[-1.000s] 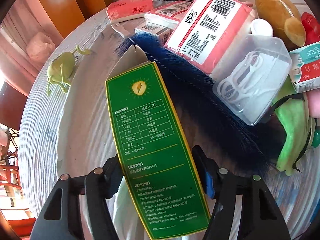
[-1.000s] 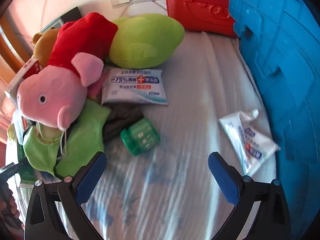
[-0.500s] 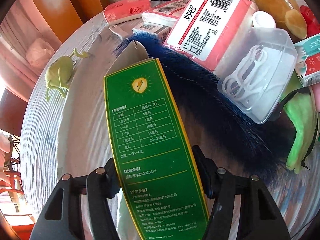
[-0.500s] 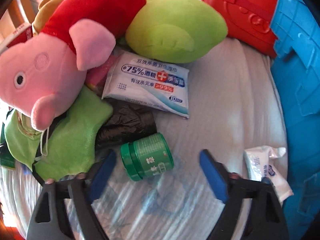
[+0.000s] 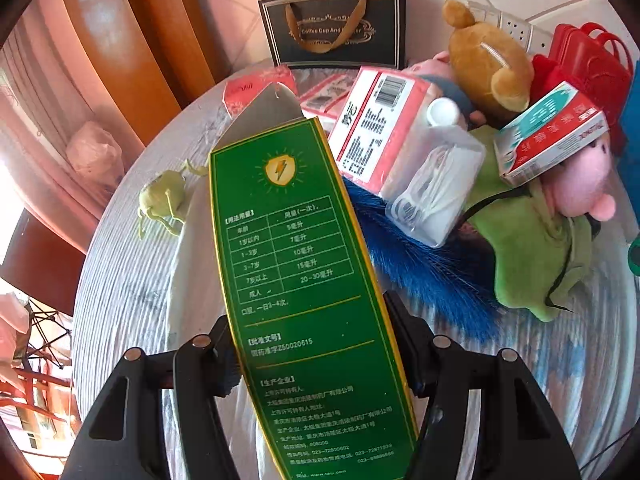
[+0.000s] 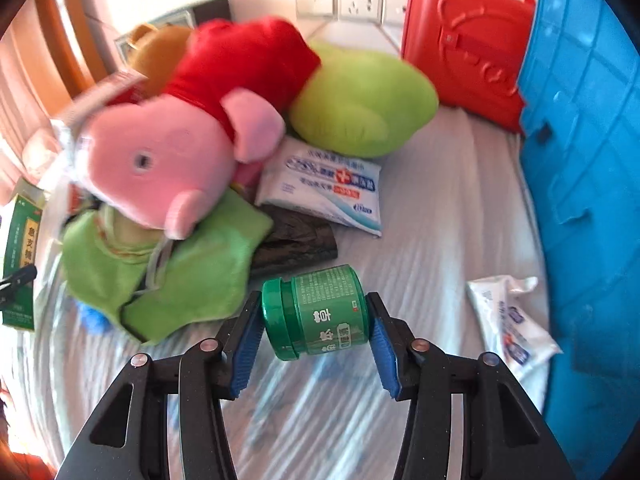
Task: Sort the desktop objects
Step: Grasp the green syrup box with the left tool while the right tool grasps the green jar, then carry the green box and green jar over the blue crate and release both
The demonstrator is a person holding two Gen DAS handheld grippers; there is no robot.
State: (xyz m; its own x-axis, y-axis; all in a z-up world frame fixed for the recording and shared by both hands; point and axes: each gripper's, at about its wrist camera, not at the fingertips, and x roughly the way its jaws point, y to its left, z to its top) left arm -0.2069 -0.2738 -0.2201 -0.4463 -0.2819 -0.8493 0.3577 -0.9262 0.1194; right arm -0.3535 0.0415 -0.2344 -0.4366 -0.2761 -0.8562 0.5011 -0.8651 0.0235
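between the pads of the left claw (image 5: pixel 312 344) a tall green medicine box (image 5: pixel 296 280) sits clamped, raised off the striped worktop (image 5: pixel 132 280) with its open flap pointing away. just right of the box lies a blue feather duster (image 5: pixel 432 272), and beyond that a clear plastic case (image 5: pixel 436 184) leans on a pink-and-white tissue pack (image 5: pixel 380 128). left of the box, apart from it, a small green toy figure (image 5: pixel 160 200) rests on the worktop. between the blue pads of the right claw (image 6: pixel 314 338), whose jaws are closing, a green jar (image 6: pixel 320 312) lies on its side, both pads touching it. ahead of the jar sit a black bag (image 6: pixel 296 240), a wipes pack (image 6: pixel 324 184) and a pink plush pig (image 6: pixel 160 168); well right stands a blue crate (image 6: pixel 580 160).
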